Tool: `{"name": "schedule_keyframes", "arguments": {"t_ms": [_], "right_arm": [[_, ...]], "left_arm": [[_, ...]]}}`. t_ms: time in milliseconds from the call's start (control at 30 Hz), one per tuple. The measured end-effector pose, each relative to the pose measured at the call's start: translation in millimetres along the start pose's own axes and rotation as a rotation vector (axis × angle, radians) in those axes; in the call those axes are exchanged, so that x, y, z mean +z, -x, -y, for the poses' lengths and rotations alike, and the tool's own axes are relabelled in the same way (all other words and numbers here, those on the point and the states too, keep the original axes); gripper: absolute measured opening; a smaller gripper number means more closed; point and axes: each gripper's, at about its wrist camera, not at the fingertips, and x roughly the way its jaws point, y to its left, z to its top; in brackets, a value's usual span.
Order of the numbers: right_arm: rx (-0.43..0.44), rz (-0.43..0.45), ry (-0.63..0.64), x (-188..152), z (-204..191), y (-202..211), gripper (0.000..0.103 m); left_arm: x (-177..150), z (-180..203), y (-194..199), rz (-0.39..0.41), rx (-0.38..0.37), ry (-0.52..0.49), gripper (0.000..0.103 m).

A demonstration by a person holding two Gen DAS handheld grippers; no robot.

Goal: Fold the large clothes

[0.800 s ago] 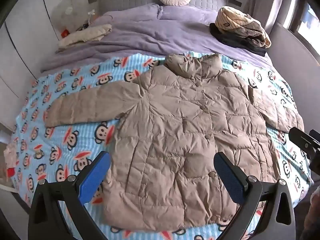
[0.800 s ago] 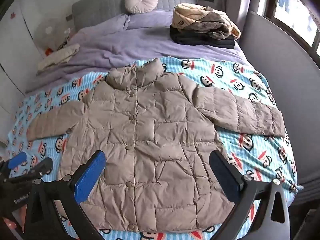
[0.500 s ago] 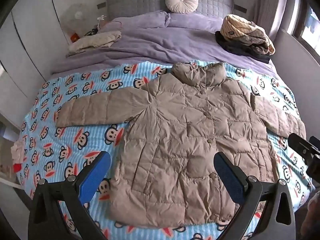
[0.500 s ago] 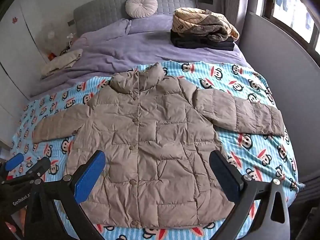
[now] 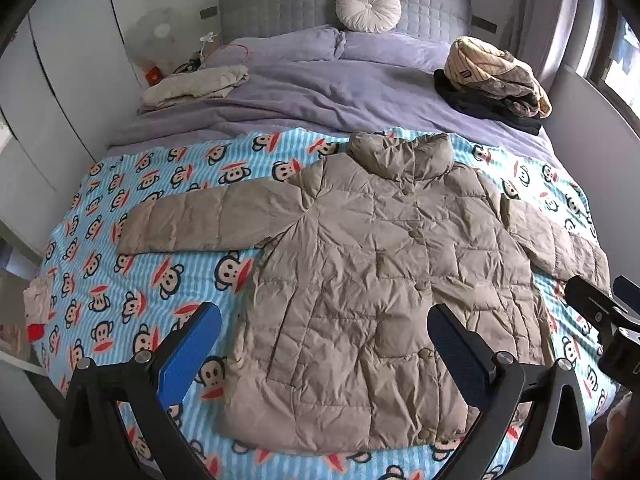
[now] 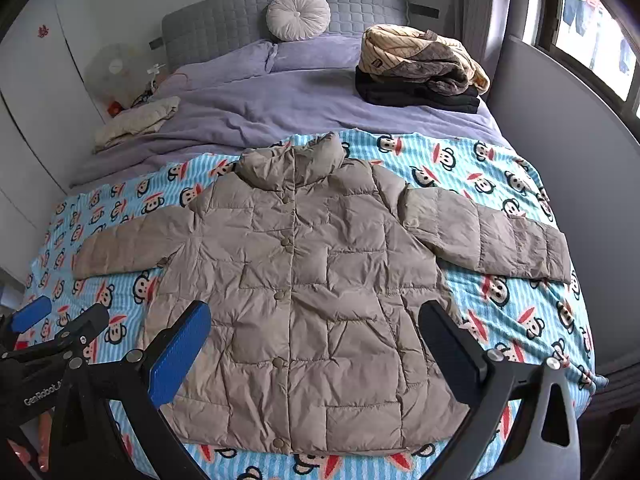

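Note:
A beige quilted puffer jacket (image 5: pixel 372 280) (image 6: pixel 304 288) lies flat and face up on a blue monkey-print blanket (image 5: pixel 132 272) (image 6: pixel 516 304), buttoned, with both sleeves spread out sideways and the collar toward the headboard. My left gripper (image 5: pixel 324 340) hovers open above the jacket's lower left half, with nothing between its fingers. My right gripper (image 6: pixel 316 336) also stands open, above the lower hem area, and holds nothing. Each gripper shows at the edge of the other's view.
Past the blanket the bed has a purple duvet (image 5: pixel 320 92). A stack of folded clothes (image 5: pixel 492 80) (image 6: pixel 420 72) sits at the back right, a cream garment (image 5: pixel 196 84) at the back left, a round cushion (image 5: pixel 368 6) at the headboard. A grey wall (image 6: pixel 568 168) borders the bed's right side.
Both grippers have pulled back and risen from the jacket, so the whole bed and headboard show more fully. The jacket has not moved and the jaws stay wide.

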Motion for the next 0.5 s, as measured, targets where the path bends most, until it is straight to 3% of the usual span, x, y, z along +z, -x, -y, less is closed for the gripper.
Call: {"name": "schedule_keyframes", "arguments": {"t_ms": [500], "right_arm": [[0.006,-0.002,0.003,1.3,-4.4,-2.7,0.103]], "left_arm": [[-3.3,-2.1,-2.0,-0.01,0.021,0.015,0.103]]}}
